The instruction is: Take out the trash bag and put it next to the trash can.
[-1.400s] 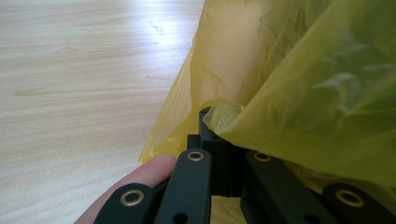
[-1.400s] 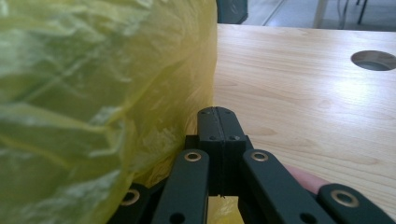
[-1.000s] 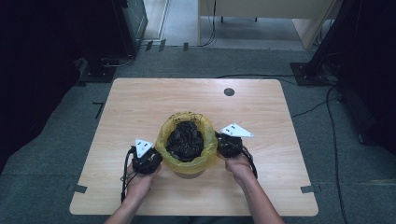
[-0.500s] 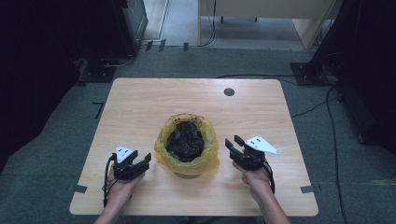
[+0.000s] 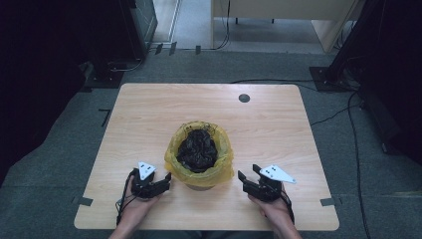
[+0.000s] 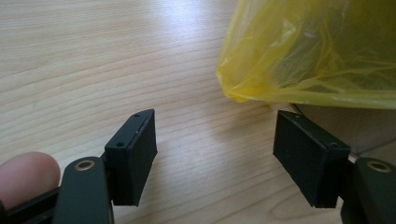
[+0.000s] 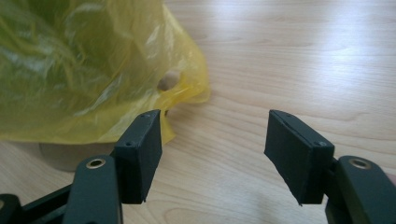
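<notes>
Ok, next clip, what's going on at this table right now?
A person sits at a wooden table with a gripper in each hand. In the middle stands a small bin lined with a yellow plastic bag folded over its rim, with something dark inside. The left gripper and the right gripper sit on either side of the bin, jaws open and holding nothing. Neither touches the bag at this moment, though its yellow edge lies close ahead of both.
</notes>
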{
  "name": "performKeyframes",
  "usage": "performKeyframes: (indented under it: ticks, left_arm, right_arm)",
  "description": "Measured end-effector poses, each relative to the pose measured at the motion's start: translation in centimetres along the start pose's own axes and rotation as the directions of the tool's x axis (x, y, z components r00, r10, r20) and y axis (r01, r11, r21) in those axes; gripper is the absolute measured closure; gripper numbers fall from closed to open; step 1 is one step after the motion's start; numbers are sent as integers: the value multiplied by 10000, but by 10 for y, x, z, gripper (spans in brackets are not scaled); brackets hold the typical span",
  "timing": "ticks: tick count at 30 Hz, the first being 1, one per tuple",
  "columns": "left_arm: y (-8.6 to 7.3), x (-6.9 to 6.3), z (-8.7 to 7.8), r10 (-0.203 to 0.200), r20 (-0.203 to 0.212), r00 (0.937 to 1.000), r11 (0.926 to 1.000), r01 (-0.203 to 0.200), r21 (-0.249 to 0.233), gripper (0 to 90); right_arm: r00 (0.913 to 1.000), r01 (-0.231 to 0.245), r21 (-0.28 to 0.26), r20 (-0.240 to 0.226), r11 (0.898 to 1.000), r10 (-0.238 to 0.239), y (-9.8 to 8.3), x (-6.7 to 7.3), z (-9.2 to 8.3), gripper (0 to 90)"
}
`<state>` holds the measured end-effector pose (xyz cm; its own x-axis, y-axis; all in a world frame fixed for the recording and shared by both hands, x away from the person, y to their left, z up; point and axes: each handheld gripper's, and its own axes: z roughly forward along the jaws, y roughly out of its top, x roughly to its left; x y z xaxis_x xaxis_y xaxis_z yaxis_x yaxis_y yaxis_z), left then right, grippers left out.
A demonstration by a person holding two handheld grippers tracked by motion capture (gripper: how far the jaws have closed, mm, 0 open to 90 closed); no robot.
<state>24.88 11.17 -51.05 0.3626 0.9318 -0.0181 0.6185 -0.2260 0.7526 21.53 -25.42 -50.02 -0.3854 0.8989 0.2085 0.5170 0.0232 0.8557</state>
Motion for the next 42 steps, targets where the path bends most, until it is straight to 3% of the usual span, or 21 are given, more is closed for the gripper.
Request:
performKeyframes:
  ticks: [2, 5, 8, 13, 16, 18, 20, 21, 22, 23, 27, 32, 34, 36, 37, 39, 40, 42]
  left_arm:
    - [2, -5, 3, 197, -209, 9996, 9998, -197, -1, 286]
    - [9, -8, 7, 194, -465, 9987, 9998, -196, -57, 279]
    - [15, -7, 8, -86, -399, 9992, 9998, 79, -181, 276]
    - [25, -12, 9, -63, -167, 9998, 9979, 52, -651, 324]
    - [27, -18, 8, 8, -219, 9998, 9955, -29, -948, 445]
    - [28, -19, 6, -59, -52, 10000, 9937, 53, -1123, 572]
    - [28, -20, 4, -54, 117, 9999, 9918, 68, -1277, 612]
    - [29, -19, 2, -81, 274, 9996, 9911, 116, -1329, 722]
    - [30, -18, -3, -231, 620, 9978, 9893, 317, -1424, 774]
    - [30, -18, -3, -231, 620, 9978, 9893, 317, -1424, 821]
    - [38, -15, -18, -687, 1131, 9912, 9778, 894, -1893, 899]
    - [45, -14, -31, -729, 1393, 9876, 9693, 1030, -2231, 900]
    - [47, -15, -37, -721, 1494, 9861, 9652, 1067, -2386, 900]
    - [48, -15, -42, -714, 1535, 9856, 9626, 1084, -2482, 900]
    - [49, -15, -44, -748, 1562, 9849, 9604, 1133, -2547, 900]
    - [52, -15, -50, -737, 1633, 9838, 9563, 1162, -2682, 900]
    - [52, -15, -50, -737, 1633, 9838, 9563, 1162, -2682, 900]
    - [54, -15, -54, -699, 1644, 9839, 9534, 1144, -2792, 900]
  right_arm:
    - [9993, 50, 1, -362, 10000, -50, -2, 4, 3, 357]
    - [9984, 238, 98, -519, 9997, -233, -3, 7, 3, 341]
    - [9967, 412, 306, -710, 9987, -390, -5, 10, 3, 316]
    - [9959, 623, 712, -698, 9955, -574, -10, 13, 7, 263]
    - [9954, 712, 842, -701, 9939, -654, -11, 17, 8, 238]
    - [9933, 820, 741, -879, 9939, -754, -10, 22, 8, 230]
    - [9930, 880, 679, -848, 9938, -821, -9, 24, 8, 229]
    - [9918, 1032, 484, -804, 9935, -991, -8, 27, 9, 229]
    - [9912, 1101, 407, -783, 9931, -1067, -7, 28, 9, 229]
    - [9912, 1101, 407, -783, 9931, -1067, -7, 28, 9, 229]
    - [9918, 1181, 424, -545, 9921, -1157, -7, 31, 16, 229]
    - [9923, 1210, 304, -300, 9922, -1201, -5, 33, 18, 231]
    - [9915, 1286, 271, -254, 9913, -1279, -4, 35, 20, 258]
    - [9844, 1757, 370, -147, 9837, -1753, -3, 36, 26, 325]
    - [9844, 1757, 370, -147, 9837, -1753, -3, 36, 26, 325]
    - [9774, 2091, 357, 242, 9772, -2101, -1, 38, 31, 423]
    - [9774, 2091, 357, 242, 9772, -2101, -1, 38, 31, 423]
    - [9771, 2077, 196, 441, 9780, -2083, 0, 37, 33, 533]
